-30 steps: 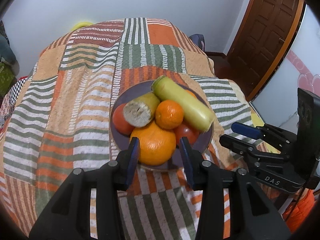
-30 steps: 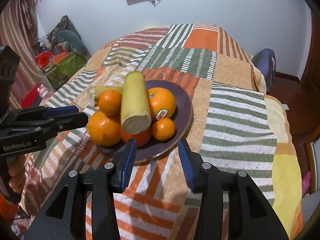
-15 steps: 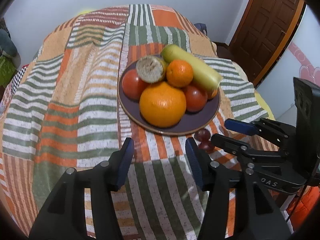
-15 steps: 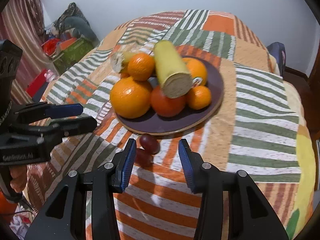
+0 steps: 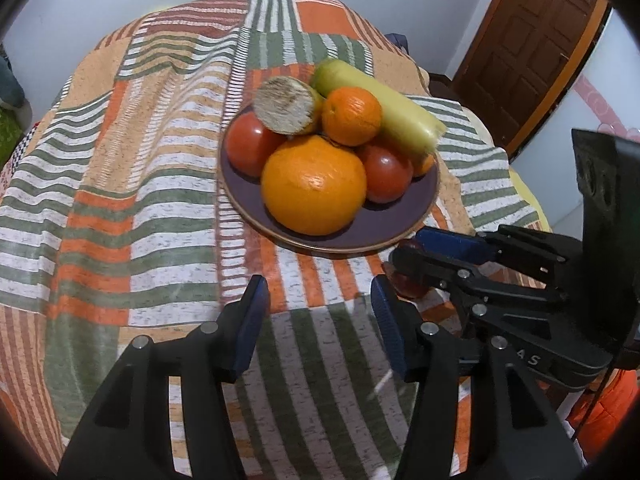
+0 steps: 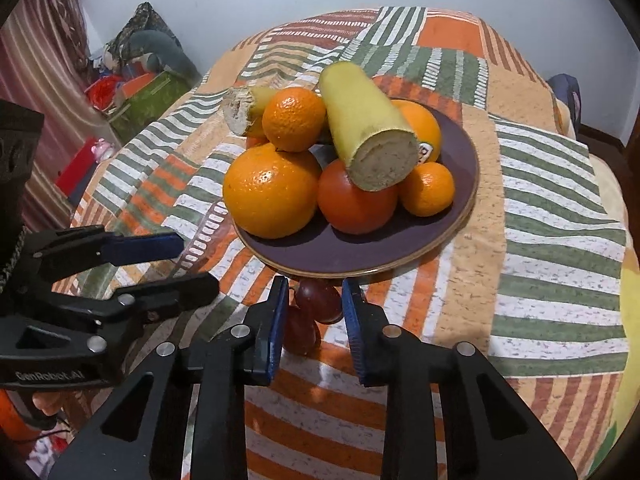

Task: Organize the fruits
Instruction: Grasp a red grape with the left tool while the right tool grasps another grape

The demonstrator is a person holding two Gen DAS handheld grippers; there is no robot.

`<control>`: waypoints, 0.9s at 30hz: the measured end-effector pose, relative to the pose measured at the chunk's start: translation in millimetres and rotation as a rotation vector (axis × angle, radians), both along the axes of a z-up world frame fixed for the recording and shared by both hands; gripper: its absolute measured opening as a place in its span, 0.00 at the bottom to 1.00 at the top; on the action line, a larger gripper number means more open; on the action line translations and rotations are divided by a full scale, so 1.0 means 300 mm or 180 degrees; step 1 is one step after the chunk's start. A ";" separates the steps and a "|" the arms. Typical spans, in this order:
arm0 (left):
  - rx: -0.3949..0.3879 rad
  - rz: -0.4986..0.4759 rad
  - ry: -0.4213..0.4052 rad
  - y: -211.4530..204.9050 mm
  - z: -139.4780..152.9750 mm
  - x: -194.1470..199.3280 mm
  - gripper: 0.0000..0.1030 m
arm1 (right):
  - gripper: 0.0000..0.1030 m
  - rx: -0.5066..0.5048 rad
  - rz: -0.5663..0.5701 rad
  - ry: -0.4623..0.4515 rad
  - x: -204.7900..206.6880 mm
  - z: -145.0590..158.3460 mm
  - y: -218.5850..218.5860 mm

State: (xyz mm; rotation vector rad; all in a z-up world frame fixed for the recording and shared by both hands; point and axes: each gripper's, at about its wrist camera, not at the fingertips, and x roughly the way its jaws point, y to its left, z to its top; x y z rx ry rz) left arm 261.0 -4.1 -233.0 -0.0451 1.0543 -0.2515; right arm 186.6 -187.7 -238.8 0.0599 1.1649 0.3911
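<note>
A purple plate point(image 5: 392, 226) point(image 6: 360, 256) on the striped cloth holds a big orange point(image 5: 314, 186) point(image 6: 270, 192), smaller oranges, tomatoes and two yellow-green cut pieces point(image 6: 362, 124). Two dark red grapes point(image 6: 318, 300) lie on the cloth by the plate's near rim. My right gripper point(image 6: 314, 320) is around them, its blue pads close on either side of the upper grape; I cannot tell if they touch it. My left gripper point(image 5: 316, 320) is open and empty over the cloth, in front of the plate.
The striped cloth point(image 5: 120, 200) covers a round table that drops off on all sides. A brown door point(image 5: 528, 52) stands at the right. Bags and clutter point(image 6: 136, 80) lie on the floor at the left.
Both grippers pulled back from the plate. The right gripper then lowered over the two grapes and narrowed its jaws around them. The left gripper stayed open.
</note>
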 end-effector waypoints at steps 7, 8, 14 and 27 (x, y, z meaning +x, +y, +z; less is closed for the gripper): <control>-0.0022 -0.0177 0.0015 -0.084 -0.005 -0.008 0.52 | 0.24 0.0034 -0.0178 -0.0095 -0.028 0.052 -0.087; -0.0015 -0.0205 0.0027 -0.101 -0.009 -0.006 0.52 | 0.24 0.0031 -0.0207 -0.0103 -0.031 0.058 -0.101; -0.0011 -0.0313 0.0106 -0.170 -0.043 0.016 0.52 | 0.24 0.0076 -0.0372 -0.0132 -0.057 0.081 -0.183; -0.0064 -0.0293 0.0110 -0.220 -0.072 0.069 0.28 | 0.24 0.0129 -0.0399 -0.0137 -0.062 0.076 -0.220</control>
